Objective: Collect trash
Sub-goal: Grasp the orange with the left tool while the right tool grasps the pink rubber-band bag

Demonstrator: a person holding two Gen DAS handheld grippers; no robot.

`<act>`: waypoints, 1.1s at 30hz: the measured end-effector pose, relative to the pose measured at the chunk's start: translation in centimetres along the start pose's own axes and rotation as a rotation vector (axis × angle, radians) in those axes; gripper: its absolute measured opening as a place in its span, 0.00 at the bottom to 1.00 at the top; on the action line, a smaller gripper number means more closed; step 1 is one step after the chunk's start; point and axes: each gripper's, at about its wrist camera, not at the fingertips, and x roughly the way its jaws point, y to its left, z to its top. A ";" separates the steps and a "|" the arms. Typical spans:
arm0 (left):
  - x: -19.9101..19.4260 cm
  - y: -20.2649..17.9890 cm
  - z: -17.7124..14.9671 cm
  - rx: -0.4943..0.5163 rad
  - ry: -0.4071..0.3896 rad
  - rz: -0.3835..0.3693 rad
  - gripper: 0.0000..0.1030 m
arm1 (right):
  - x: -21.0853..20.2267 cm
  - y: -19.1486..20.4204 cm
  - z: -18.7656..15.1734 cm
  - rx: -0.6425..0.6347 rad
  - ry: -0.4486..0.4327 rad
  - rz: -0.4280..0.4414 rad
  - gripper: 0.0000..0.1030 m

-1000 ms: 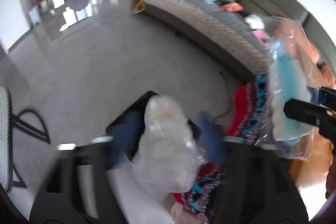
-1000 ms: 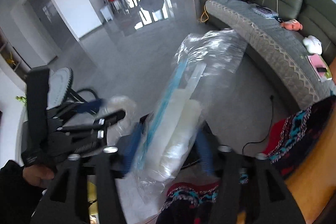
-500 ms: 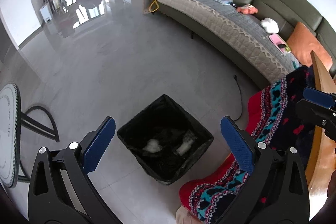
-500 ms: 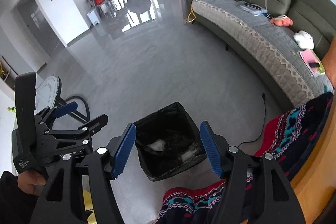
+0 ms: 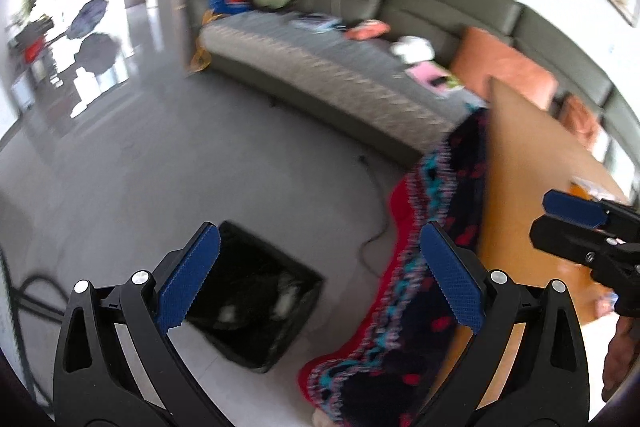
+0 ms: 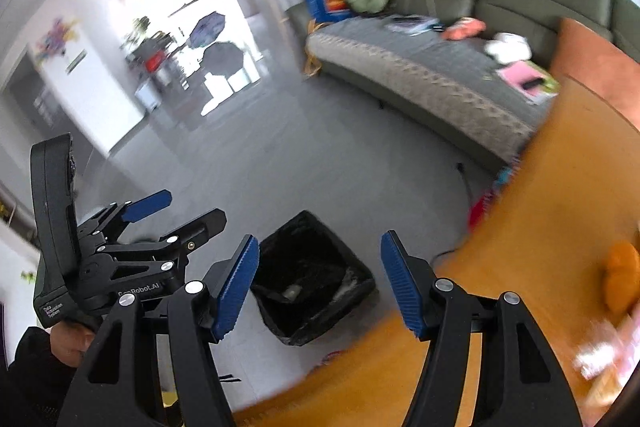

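Both tools are empty. The left hand-held gripper (image 5: 318, 277) stands with jaws spread wide and nothing between them; the right hand-held gripper (image 6: 320, 285) likewise. The black-lined bin (image 6: 316, 273) sits on the floor and holds pale scraps – that part looks done. On the wooden surface (image 6: 552, 195), at 4 o'clock in the right wrist view, blurred litter (image 6: 600, 359) remains – apparently yet to be collected.
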 end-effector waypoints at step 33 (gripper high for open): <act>4.2 -27.5 0.3 0.310 0.122 -0.259 0.94 | -13.9 -23.2 -7.0 0.313 -0.162 -0.374 0.13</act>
